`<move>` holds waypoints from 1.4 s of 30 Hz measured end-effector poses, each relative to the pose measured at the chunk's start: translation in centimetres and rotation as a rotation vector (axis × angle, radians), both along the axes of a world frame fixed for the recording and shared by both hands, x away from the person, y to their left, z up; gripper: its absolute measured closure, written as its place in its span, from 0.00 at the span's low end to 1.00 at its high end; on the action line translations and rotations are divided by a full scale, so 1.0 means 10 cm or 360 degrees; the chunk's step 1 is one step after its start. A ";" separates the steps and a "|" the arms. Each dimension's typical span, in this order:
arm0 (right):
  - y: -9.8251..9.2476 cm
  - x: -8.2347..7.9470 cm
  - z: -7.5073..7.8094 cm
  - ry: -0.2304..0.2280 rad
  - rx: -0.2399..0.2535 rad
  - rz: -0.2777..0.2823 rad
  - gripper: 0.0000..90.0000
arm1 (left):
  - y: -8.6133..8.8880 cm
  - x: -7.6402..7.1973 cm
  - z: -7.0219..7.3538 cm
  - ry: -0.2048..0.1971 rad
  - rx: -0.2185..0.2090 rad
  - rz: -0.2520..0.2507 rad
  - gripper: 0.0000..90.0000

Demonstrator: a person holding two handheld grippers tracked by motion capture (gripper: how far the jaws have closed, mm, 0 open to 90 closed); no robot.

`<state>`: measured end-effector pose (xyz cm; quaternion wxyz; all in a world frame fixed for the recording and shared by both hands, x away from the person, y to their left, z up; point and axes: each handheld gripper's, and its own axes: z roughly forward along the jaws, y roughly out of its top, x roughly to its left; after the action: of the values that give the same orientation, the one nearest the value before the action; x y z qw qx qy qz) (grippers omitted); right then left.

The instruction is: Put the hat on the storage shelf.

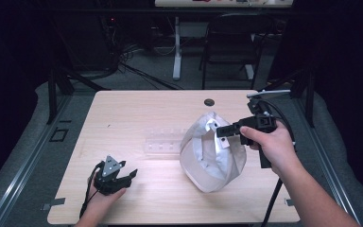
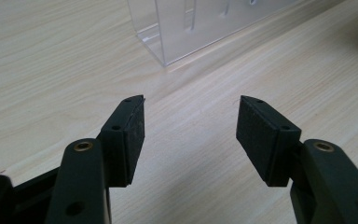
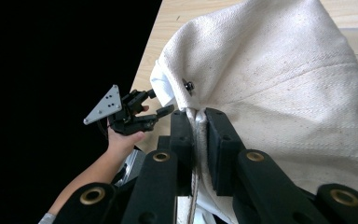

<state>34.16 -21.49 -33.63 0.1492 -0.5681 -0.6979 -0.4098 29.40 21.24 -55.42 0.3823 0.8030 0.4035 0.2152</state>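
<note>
The white cloth cap [image 1: 212, 153] is covering the right end of the clear plastic rack [image 1: 163, 140] in the high view. The right gripper [image 3: 200, 135] is hiding the cap's pinched edge between its jaws, and the picture's right and lower borders are cropping the cap. In the left gripper view, the top border is cutting off the rack.

Light wood table [image 1: 137, 106] with a dark grommet hole [image 1: 209, 102] at 12 o'clock. Grey floor [image 1: 142, 64] beyond, cables [image 1: 137, 71] at 11 o'clock, white desk leg [image 1: 177, 47] at 12, black chair [image 1: 229, 42] at 1. Room is dark at both sides.
</note>
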 end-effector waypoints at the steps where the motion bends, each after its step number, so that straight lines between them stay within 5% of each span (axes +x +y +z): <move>1: 0.00 0.00 0.00 0.0000 0.0000 0.0000 0.91 | 0.00 0.00 0.00 0.0000 0.0000 0.0000 0.47; 14: 0.04 0.13 0.19 -0.0035 0.0044 -0.0039 0.91 | -0.16 -0.02 0.21 -0.0002 -0.0213 -0.0076 0.50; 22: 0.10 0.21 0.32 -0.0071 0.0048 -0.0063 0.91 | -0.36 -0.01 0.36 -0.0055 -0.0209 -0.0133 0.49; 35: 0.25 0.41 0.42 -0.0078 0.0040 -0.0105 0.91 | -1.05 -0.02 0.60 -0.0154 -0.0096 -0.0327 0.47; 42: 0.33 0.50 0.42 -0.0073 0.0055 -0.0112 0.91 | -1.27 0.00 0.68 -0.0185 -0.0113 -0.0355 0.45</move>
<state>39.20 -18.23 -29.39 0.1286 -0.5800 -0.6735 -0.4397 29.43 8.58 -48.60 0.4547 0.8151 0.2961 0.2032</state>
